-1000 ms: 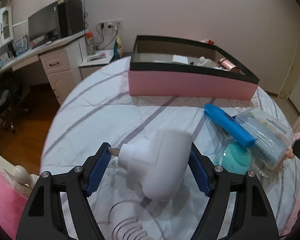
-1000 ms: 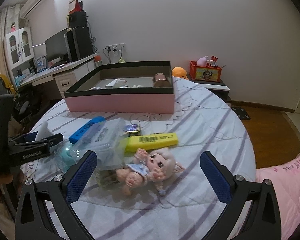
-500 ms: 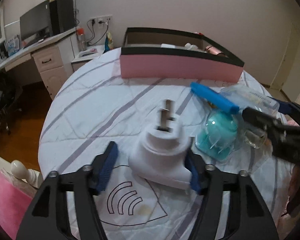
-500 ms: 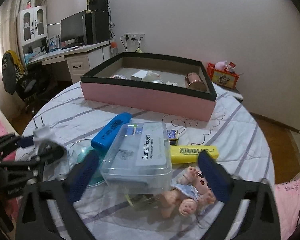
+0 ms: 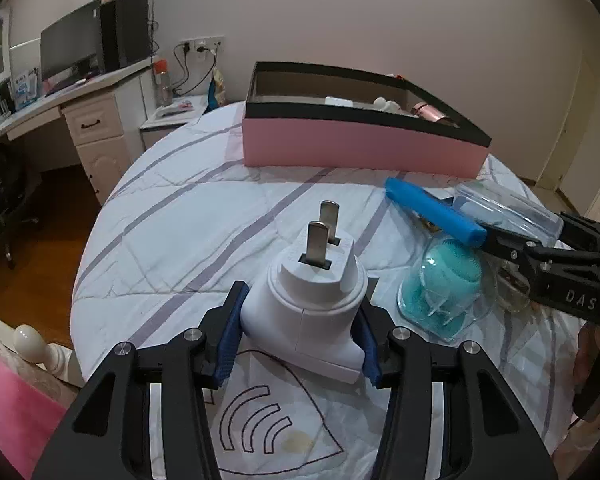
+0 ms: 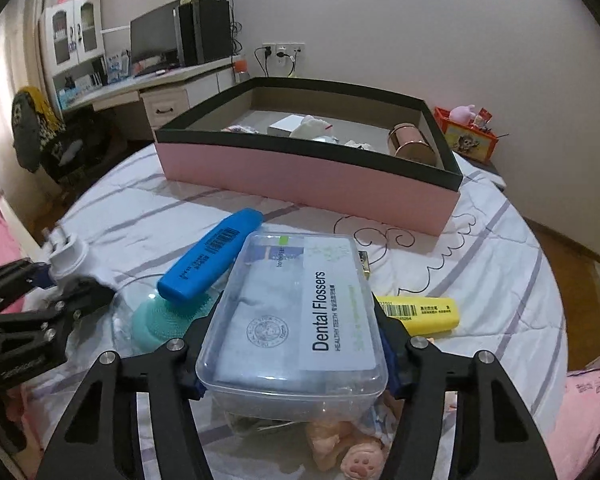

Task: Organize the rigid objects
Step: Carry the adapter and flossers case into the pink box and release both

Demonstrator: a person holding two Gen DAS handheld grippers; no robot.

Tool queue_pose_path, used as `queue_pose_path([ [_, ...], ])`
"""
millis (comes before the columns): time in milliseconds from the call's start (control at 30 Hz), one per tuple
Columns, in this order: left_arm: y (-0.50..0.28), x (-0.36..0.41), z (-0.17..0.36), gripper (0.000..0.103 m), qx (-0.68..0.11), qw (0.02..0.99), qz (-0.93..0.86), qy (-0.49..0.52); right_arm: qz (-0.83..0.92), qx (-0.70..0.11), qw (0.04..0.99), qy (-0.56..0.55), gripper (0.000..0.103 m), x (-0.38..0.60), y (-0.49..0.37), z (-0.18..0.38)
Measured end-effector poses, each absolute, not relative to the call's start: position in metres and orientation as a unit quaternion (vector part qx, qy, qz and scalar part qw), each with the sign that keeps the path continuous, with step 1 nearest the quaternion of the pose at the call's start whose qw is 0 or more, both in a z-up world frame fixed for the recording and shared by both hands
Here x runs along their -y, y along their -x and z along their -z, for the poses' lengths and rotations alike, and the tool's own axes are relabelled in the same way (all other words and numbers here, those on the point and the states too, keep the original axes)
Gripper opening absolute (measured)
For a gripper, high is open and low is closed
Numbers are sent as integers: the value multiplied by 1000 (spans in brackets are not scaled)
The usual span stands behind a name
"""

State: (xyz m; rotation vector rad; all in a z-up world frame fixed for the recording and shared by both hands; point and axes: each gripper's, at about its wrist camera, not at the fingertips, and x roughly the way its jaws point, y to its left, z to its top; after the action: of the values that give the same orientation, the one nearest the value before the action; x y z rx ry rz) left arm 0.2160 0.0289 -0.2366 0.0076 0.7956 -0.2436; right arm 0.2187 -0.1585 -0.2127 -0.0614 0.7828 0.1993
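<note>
With the left gripper (image 5: 300,330) closing on the white plug adapter (image 5: 312,300) and the right gripper (image 6: 294,354) closing on the dental flosser box (image 6: 300,312), both short of the pink box (image 6: 308,172), let each grip firm before lifting.

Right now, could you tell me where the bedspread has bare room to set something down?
Free: the striped stretch between the pink box and the white plug, out to the bed's left edge. Crowded: the blue marker, floss box, teal brush, yellow marker.
</note>
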Motion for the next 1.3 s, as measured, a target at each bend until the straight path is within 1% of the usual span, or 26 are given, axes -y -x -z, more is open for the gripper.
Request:
queue_pose_path([
  [233, -205, -26, 219, 50, -365, 923, 121, -3, -102, -353, 930, -7, 61, 172, -206, 200],
  [367, -194, -21, 197, 50, -340, 932, 122, -9, -99, -323, 941, -19, 61, 179, -195, 181],
  [700, -153, 0, 121, 50, -227, 967, 111, -25, -89, -213, 972, -37, 61, 187, -150, 121],
  [833, -137, 8, 98, 50, -195, 974, 112, -29, -89, -177, 980, -34, 61, 185, -130, 101],
  [1067, -122, 14, 69, 50, -162, 980, 109, -38, -89, -151, 984, -34, 62, 185, -116, 84],
  [1300, -121, 21, 62, 50, -154, 982, 99, -49, -88, -145, 985, -34, 62, 185, -116, 83],
])
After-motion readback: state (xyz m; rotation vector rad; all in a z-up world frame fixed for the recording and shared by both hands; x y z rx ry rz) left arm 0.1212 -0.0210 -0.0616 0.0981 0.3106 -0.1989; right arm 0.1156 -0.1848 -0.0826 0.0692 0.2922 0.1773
